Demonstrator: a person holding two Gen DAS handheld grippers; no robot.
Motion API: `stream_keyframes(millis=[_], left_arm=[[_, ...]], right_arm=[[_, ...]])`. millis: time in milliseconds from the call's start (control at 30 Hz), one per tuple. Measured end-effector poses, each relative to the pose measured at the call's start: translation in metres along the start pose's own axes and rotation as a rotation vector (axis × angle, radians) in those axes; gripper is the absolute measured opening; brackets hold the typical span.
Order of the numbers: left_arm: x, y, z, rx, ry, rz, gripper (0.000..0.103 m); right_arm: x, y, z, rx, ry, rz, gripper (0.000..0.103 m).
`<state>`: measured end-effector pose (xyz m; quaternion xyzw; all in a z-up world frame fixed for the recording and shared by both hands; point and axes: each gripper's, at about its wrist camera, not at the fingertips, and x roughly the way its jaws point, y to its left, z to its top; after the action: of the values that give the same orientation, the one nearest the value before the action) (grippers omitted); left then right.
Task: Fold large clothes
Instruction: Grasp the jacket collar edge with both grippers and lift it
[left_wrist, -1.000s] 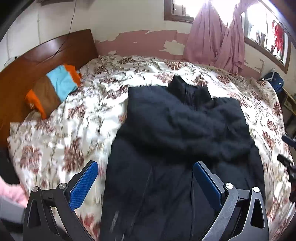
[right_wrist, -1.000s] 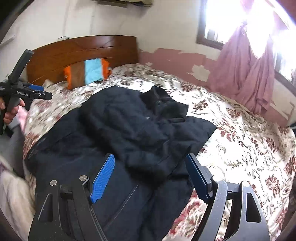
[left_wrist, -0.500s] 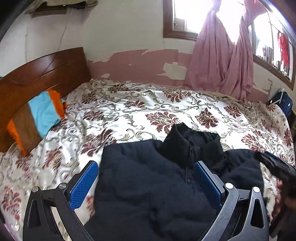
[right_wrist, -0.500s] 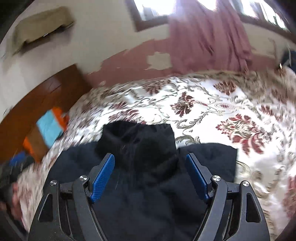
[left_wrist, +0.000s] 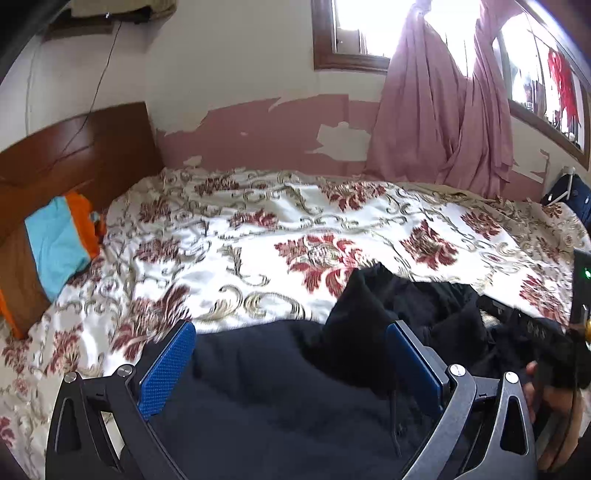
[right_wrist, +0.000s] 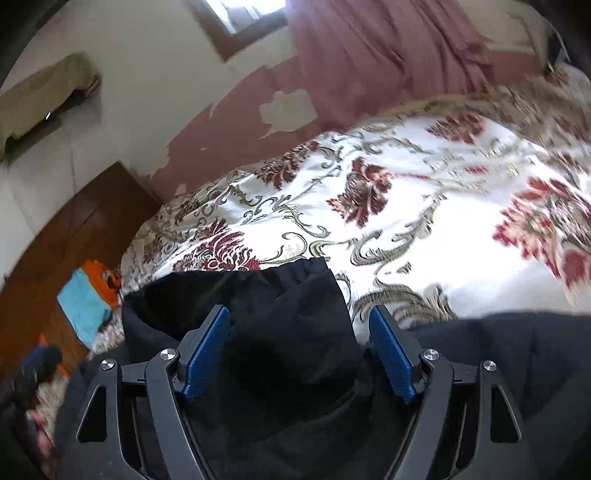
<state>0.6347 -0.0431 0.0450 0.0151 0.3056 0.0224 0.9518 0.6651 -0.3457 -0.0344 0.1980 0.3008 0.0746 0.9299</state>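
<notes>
Compared with one second ago, both grippers are now much lower and closer to the black jacket. The left gripper has the shoulder part between its open fingers. The right gripper (its fingers slightly narrower than before) now has the collar between them.

The black jacket runs off the lower edge; the floral bedspread is motion-blurred.
</notes>
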Motion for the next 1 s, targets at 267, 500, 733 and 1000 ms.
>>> stream_keyframes(millis=[267, 500, 733, 1000], left_arm=[[0.075, -0.040, 0.009, -0.018, 0.091, 0.034, 0.103], [0.087, -0.038, 0.009, -0.116, 0.080, 0.023, 0.058], [0.083, -0.040, 0.003, -0.159, 0.070, -0.095, 0.011], [0.015, 0.012, -0.038, -0.279, -0.021, -0.283, 0.007]], right_arm=[[0.014, -0.006, -0.006, -0.060, -0.041, 0.026, 0.047], [0.016, -0.007, -0.003, -0.074, -0.037, 0.063, 0.018], [-0.002, -0.004, -0.006, -0.093, -0.083, 0.081, 0.001], [-0.092, 0.030, 0.011, -0.288, -0.173, 0.087, 0.001]])
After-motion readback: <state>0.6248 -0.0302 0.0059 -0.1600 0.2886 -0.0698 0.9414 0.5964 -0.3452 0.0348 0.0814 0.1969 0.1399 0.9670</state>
